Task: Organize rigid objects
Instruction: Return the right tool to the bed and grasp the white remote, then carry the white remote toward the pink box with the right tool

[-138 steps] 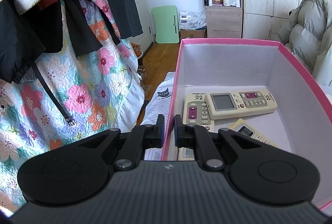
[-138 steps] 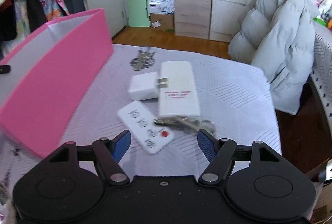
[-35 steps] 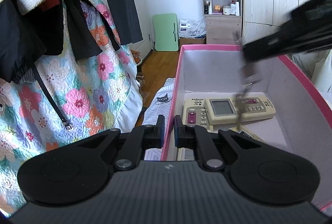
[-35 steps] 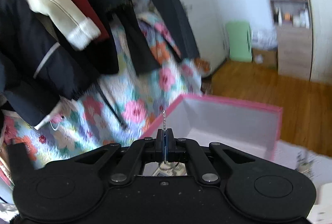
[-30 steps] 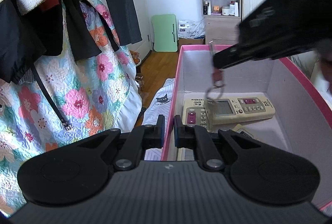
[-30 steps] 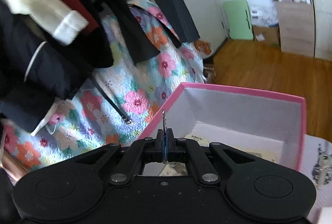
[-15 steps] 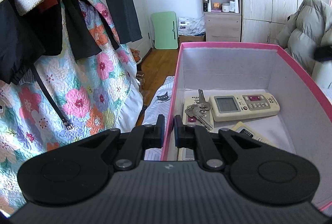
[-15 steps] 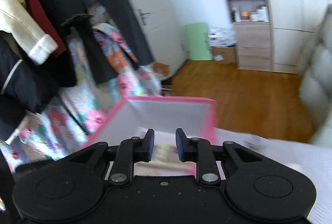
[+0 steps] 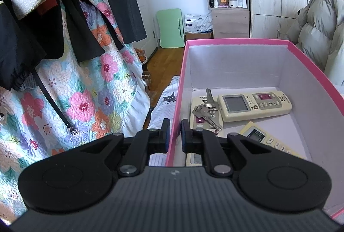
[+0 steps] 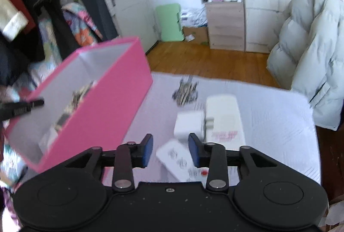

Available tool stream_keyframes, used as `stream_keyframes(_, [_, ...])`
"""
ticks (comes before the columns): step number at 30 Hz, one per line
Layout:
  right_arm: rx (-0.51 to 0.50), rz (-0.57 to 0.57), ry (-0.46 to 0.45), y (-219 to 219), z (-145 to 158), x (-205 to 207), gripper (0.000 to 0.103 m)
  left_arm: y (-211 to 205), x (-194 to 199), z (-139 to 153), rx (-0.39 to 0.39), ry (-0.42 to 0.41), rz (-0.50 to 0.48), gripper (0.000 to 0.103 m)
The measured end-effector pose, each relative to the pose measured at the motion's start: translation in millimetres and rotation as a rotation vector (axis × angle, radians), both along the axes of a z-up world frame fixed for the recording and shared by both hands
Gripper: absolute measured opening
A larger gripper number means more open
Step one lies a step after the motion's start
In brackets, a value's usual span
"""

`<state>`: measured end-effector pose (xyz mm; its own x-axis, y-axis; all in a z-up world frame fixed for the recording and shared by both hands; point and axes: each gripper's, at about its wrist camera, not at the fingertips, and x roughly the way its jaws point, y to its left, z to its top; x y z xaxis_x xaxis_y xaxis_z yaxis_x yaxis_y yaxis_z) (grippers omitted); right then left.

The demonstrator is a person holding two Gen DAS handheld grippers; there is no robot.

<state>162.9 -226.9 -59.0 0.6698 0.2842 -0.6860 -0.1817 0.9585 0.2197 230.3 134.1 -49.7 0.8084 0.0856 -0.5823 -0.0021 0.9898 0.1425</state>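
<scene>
Left tongs (image 9: 173, 132) clamped on pink box (image 9: 236, 41) wall, right tongs (image 10: 170, 151) opening, empty, keys (image 9: 206, 110) blade pointing away

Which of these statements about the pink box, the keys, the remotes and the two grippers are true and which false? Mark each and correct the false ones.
1. A bunch of keys lies inside the pink box. True.
2. The left gripper is clamped on the box's side wall. True.
3. The right gripper holds a key. False: its fingers are opening with nothing between them.
4. The box holds no remotes. False: a cream remote with a screen lies in it beside the keys.
5. A white remote with a red button lies on the table, outside the box. True.
</scene>
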Motion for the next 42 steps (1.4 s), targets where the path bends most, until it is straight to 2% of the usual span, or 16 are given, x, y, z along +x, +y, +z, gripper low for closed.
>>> stream_keyframes(5, [-0.025, 0.083, 0.010, -1.0, -20.3, 5.6, 0.044, -0.1, -1.1, -0.1, 0.009, -0.010, -0.005, 0.009])
stream_keyframes(7, [-0.043, 0.122, 0.010, -0.5, -23.8, 10.2, 0.048, -1.7, -2.0, -0.9, 0.014, -0.013, -0.006, 0.009])
stream_keyframes(8, [-0.058, 0.140, 0.016, 0.6, -25.2, 13.9, 0.052, -1.7, -2.0, -0.9, 0.017, -0.013, -0.006, 0.009])
stream_keyframes(13, [-0.174, 0.223, 0.036, 8.0, -30.0, 30.7, 0.056, -2.9, -3.5, -0.7, 0.033, -0.029, -0.011, 0.009])
stream_keyframes(17, [-0.196, 0.261, 0.055, 11.6, -33.6, 35.7, 0.057, -5.0, -5.3, -1.3, 0.042, -0.033, -0.012, 0.009])
stream_keyframes(19, [-0.198, 0.253, 0.057, 12.5, -33.4, 34.9, 0.056, -5.5, -5.5, -1.4, 0.042, -0.033, -0.013, 0.010])
stream_keyframes(23, [-0.147, 0.157, 0.076, 8.6, -30.5, 30.3, 0.046, -5.5, -5.3, -1.2, 0.043, -0.033, -0.014, 0.009])
stream_keyframes(27, [-0.083, 0.112, 0.074, 6.9, -29.2, 22.4, 0.046, -6.0, -5.2, -1.3, 0.044, -0.033, -0.014, 0.010])
stream_keyframes(31, [-0.143, 0.119, 0.085, 18.0, -33.6, 14.1, 0.047, -6.2, -5.6, -1.7, 0.042, -0.033, -0.012, 0.009])
stream_keyframes(36, [-0.190, 0.140, 0.039, 26.4, -36.6, 6.5, 0.053, -8.9, -7.1, -0.1, 0.050, -0.042, -0.015, 0.009])
stream_keyframes(37, [-0.189, 0.136, 0.031, 27.3, -37.0, 5.5, 0.052, -9.6, -8.0, 0.2, 0.050, -0.042, -0.015, 0.009])
stream_keyframes(38, [-0.198, 0.138, 0.026, 29.3, -36.4, 3.5, 0.045, -9.9, -8.4, 0.6, 0.050, -0.042, -0.015, 0.009])
stream_keyframes(42, [-0.194, 0.089, 0.016, 36.4, -36.1, -9.5, 0.044, -10.0, -8.2, 0.7, 0.042, -0.044, -0.014, 0.009])
